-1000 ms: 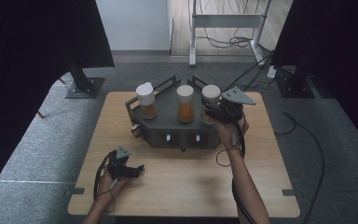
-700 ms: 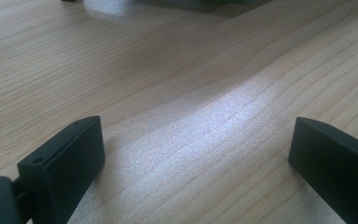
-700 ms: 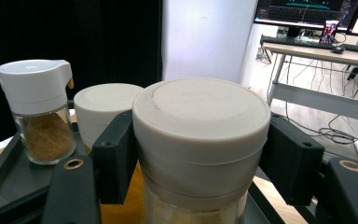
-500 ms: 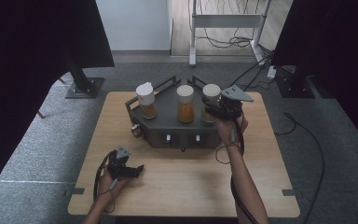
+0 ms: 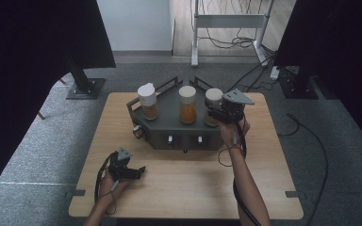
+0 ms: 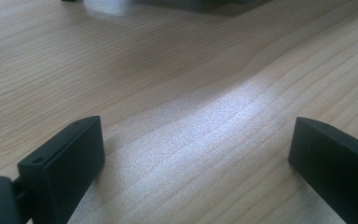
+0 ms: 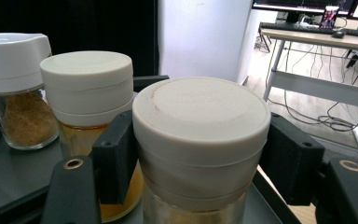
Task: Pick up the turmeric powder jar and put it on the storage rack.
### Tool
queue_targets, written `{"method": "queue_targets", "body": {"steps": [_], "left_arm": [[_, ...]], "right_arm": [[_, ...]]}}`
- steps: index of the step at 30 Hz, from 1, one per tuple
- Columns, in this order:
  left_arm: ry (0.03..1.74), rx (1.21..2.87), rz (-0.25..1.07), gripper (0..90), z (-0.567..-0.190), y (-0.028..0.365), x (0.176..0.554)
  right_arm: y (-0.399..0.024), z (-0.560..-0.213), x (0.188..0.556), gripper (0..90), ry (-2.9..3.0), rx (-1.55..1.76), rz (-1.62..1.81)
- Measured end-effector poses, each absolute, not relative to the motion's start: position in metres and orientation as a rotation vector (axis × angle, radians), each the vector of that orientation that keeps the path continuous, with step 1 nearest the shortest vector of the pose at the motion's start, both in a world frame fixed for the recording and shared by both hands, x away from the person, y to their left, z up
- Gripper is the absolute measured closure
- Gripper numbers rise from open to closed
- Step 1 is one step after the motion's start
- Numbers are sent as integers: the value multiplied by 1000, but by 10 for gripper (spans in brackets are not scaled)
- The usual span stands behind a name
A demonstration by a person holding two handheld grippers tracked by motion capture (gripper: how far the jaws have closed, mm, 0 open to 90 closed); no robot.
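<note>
The right-hand jar (image 7: 200,154) sits squarely between the jaws of the right gripper (image 7: 200,158), which are clamped on it just under its cream lid, one black pad pressed to each side of the glass; a little orange-brown content shows at the bottom edge of the glass. In the high view this same jar (image 5: 213,100) stands at the right end of a dark grey tray (image 5: 169,123), with the right gripper (image 5: 215,114) closed around it from the person's side. Beyond the left jaw, just beside the held jar, stands the middle jar (image 7: 87,100), also with a cream lid, and holding orange-amber stuff in its lower part. Farther out past that jaw is a glass shaker (image 7: 18,88) with a white cap, filled partway with brown granules. All three stand in a row inside the tray, which rests on the far half of the wooden table (image 5: 264,188). Well apart from the tray, near the table's front left, the left gripper (image 5: 139,170) lies low over the wood; its jaws stand wide apart with bare table between them (image 6: 191,135).
</note>
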State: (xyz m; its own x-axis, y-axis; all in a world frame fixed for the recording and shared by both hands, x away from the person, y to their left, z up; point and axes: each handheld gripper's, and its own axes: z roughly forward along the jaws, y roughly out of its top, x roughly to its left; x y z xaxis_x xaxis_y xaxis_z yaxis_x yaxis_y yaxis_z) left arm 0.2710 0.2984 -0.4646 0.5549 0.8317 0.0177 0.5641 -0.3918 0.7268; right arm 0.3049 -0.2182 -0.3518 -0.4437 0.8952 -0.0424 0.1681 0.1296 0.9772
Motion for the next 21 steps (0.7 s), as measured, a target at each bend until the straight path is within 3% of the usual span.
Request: {"method": "queue_targets", "body": {"steps": [14,21], "left_arm": [[1117,2106,502,33,-465,298,271],[1117,2106,503,33,-465,298,271]], "right_arm": [[-224,-353,309,311,1727,1072,1388],[-220,-353,311,197,1746,1052,1372]]}}
